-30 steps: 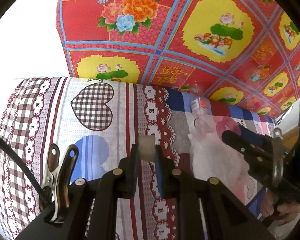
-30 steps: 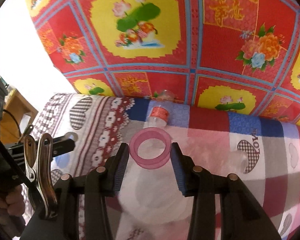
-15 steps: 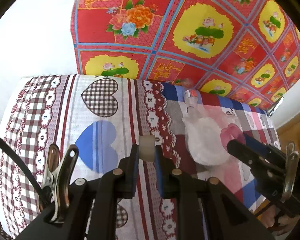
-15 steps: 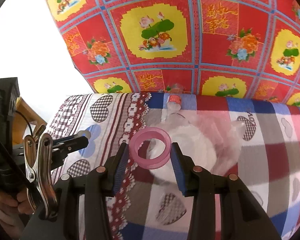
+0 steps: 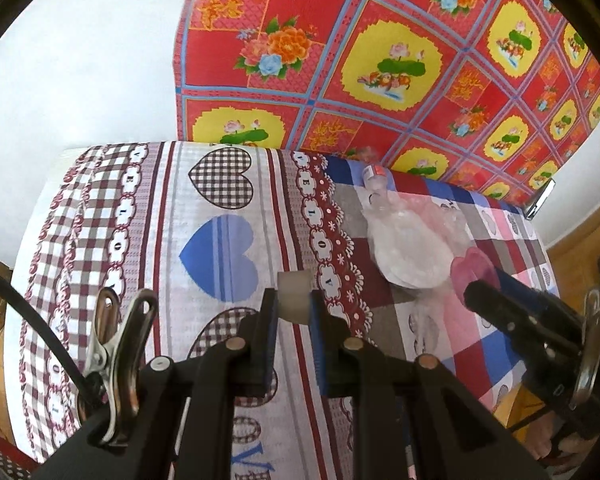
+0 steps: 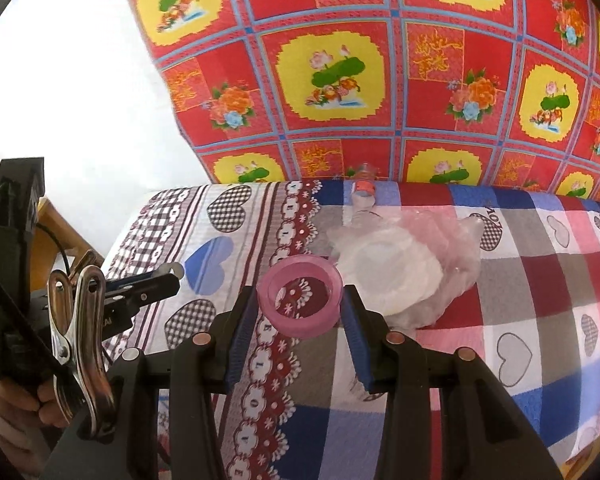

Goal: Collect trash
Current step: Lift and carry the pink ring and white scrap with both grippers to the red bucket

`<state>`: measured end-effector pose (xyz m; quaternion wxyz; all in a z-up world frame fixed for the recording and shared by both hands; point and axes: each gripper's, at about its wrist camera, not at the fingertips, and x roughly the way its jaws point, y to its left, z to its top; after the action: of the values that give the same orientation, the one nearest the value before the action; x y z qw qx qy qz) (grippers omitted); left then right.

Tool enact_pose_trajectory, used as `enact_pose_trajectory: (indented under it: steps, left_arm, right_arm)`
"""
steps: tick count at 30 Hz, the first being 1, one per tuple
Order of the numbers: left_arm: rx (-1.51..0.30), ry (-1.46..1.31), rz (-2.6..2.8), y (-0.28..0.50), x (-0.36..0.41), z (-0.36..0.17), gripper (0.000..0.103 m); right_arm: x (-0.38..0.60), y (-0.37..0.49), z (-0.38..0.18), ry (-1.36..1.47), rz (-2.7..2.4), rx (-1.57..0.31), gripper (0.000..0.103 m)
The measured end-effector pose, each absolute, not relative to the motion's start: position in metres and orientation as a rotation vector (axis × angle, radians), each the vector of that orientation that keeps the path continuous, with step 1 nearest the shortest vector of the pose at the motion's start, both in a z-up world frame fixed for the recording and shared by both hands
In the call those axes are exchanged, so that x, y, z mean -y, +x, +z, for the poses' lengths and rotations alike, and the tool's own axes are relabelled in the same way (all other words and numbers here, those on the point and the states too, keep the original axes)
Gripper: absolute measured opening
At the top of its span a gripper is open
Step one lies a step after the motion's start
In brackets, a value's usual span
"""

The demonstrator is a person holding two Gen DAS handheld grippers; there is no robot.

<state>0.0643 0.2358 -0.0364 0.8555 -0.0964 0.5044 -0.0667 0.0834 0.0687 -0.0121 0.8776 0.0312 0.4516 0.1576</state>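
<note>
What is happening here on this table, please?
A person is collecting trash with a hand-held gripper in each hand. The left gripper is shut on a small pale roll. The right gripper is shut on a pink ring. Both are held above the patterned cloth. A clear plastic bag and a small bottle lie on the cloth.

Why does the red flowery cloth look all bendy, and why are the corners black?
Both wrist views use a fisheye lens: it curves the flowery cloth and leaves dark corners. Right wrist view: the wall glares white; the bottle at the back looks fuzzy.
</note>
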Motion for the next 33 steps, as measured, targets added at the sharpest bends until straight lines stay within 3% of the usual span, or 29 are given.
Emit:
enact_pose_trajectory:
  steps: [17,33]
  left_arm:
    - [-0.981,-0.259,0.01,-0.005,-0.243,-0.009,0.016]
    - [-0.928,-0.345,0.213,-0.062,-0.301,0.003,0.016]
  right_arm:
    - [-0.089,0.044,0.01,-0.007,0.519,-0.886,0.043]
    - [-0.149,0.026,0.015,-0.078,0.738,-0.84,0.043]
